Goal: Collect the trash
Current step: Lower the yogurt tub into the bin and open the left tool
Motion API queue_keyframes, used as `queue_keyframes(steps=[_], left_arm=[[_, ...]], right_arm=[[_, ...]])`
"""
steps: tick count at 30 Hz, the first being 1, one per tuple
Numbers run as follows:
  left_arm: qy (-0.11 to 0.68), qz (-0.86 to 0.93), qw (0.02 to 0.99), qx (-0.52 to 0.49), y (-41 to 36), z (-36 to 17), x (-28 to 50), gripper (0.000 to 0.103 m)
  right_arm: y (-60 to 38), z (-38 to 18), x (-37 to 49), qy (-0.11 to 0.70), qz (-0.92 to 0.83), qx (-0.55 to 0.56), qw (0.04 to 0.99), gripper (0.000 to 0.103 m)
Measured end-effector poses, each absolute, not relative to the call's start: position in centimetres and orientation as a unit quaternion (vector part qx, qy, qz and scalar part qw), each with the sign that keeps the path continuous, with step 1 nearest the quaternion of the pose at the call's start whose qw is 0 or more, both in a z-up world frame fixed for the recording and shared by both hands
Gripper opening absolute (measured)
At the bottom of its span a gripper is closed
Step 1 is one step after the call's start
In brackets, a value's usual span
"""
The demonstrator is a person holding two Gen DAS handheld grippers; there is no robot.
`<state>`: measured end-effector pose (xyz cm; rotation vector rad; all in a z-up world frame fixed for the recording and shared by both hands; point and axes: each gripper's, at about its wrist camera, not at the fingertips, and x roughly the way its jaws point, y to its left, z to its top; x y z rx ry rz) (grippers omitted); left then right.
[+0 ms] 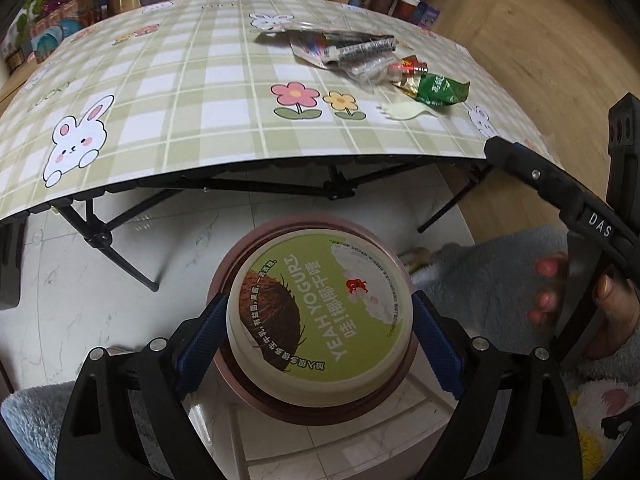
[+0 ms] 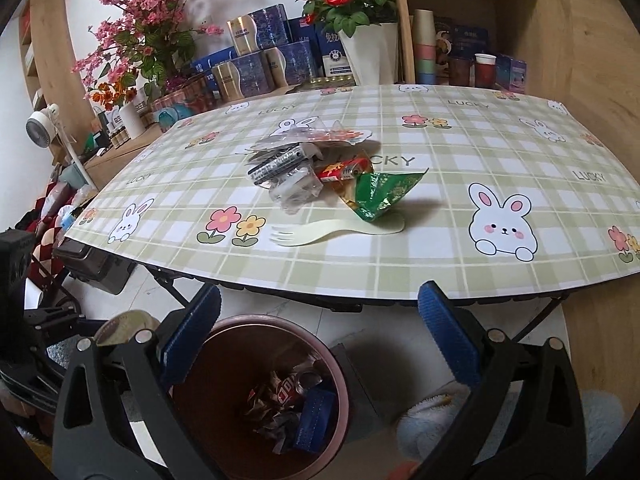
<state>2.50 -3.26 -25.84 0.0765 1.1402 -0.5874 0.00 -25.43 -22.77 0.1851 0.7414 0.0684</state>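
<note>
A round yogurt cup (image 1: 320, 316) with a green and coconut lid sits between the blue pads of my left gripper (image 1: 318, 344), which touch its two sides. It hangs right over the pink-rimmed bin (image 1: 280, 226) on the floor. My right gripper (image 2: 320, 332) stands open and empty in front of the table edge, above the bin (image 2: 340, 376), which holds several scraps and a crushed can. On the table lie clear packaging (image 2: 288, 168), a red wrapper (image 2: 340, 170), a green wrapper (image 2: 380, 196) and a cream plastic fork (image 2: 320, 234). The left wrist view shows the fork (image 1: 404, 112) and the green wrapper (image 1: 440, 90).
The low folding table (image 2: 440, 264) has a checked bunny cloth and black legs (image 1: 120, 256). Behind it stand boxes, cups and flower pots (image 2: 368, 52), with a small fan (image 2: 40, 120) at the left. A hand (image 1: 552, 292) in a fluffy grey sleeve holds the right gripper.
</note>
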Motion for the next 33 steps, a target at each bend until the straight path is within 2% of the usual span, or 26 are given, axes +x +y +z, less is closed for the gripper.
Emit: queue_keyframes(steps=[11, 27, 33], left_arm=[[0.522, -0.247, 0.816, 0.006, -1.6, -25.2, 3.1, 0.092], [0.427, -0.173, 0.888, -0.008, 1.5, -20.1, 7.6, 0.092], [0.391, -0.170, 0.905, -0.002, 0.6, -17.4, 9.4, 0.092]], right_arm=[[-25.5, -22.7, 0.0, 0.359, 0.014, 0.085, 0.929, 0.097], [-27.7, -22.3, 2.2, 0.372, -0.003, 0.098, 0.923, 0.097], [-28.8, -20.4, 3.3, 0.368, 0.006, 0.102, 0.924, 0.097]])
